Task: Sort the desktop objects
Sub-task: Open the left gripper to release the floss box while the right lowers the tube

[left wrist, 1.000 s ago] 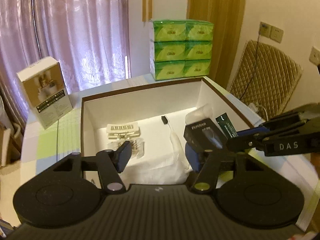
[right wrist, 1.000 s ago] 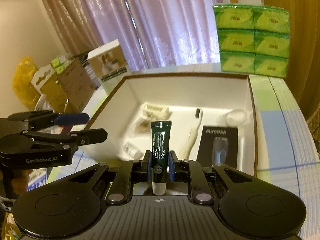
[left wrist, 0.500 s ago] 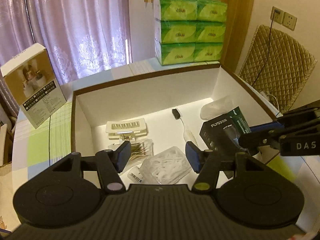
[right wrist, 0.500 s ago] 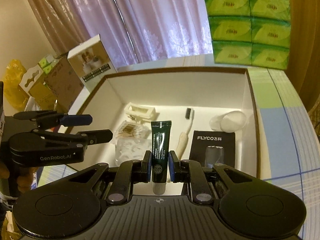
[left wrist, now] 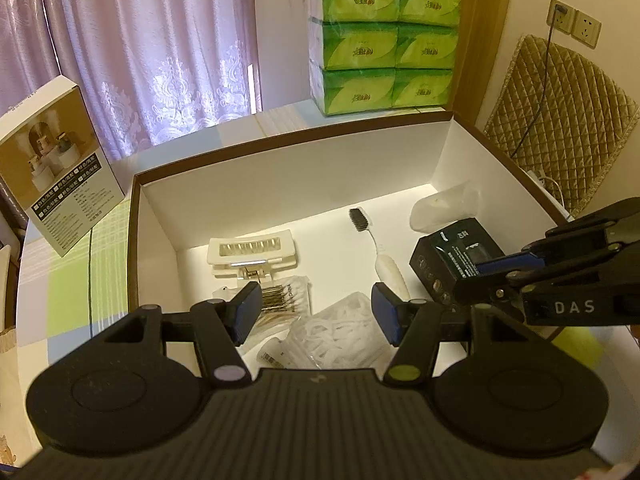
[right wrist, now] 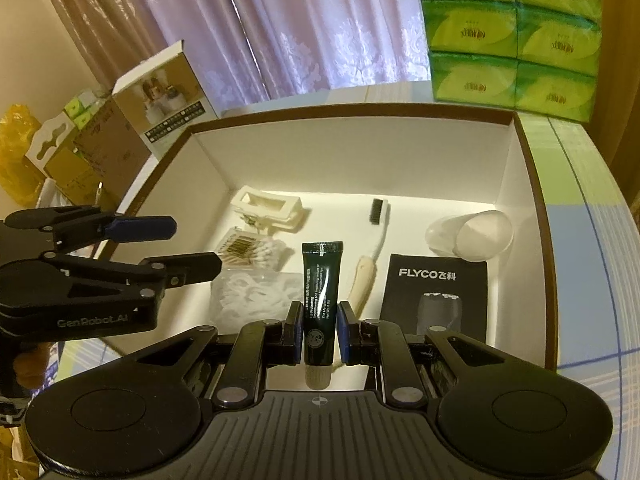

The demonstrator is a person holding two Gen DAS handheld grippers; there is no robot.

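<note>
A white box with a brown rim (left wrist: 280, 146) (right wrist: 360, 112) holds a white hair clip (left wrist: 252, 250) (right wrist: 268, 210), a cotton swab packet (left wrist: 284, 300) (right wrist: 252, 250), a bag of floss picks (left wrist: 340, 332) (right wrist: 252, 292), a toothbrush (left wrist: 380, 252) (right wrist: 372, 248), a black FLYCO box (left wrist: 448, 256) (right wrist: 436, 292) and a clear cup (left wrist: 444, 206) (right wrist: 472, 234). My right gripper (right wrist: 319, 328) (left wrist: 486, 280) is shut on a dark green tube (right wrist: 322, 280) above the box's near edge. My left gripper (left wrist: 316, 314) (right wrist: 184, 246) is open and holds nothing, above the box's near left corner.
Stacked green tissue packs (left wrist: 380, 40) (right wrist: 512, 32) stand behind the box. A white and brown product carton (left wrist: 56, 164) (right wrist: 168, 92) stands at the left. A quilted chair back (left wrist: 560, 128) is on the right, and cardboard boxes (right wrist: 80, 152) are past the table's left edge.
The left gripper has drawn back and up from the box, still open. The right gripper, still shut on the tube, has edged closer over the box.
</note>
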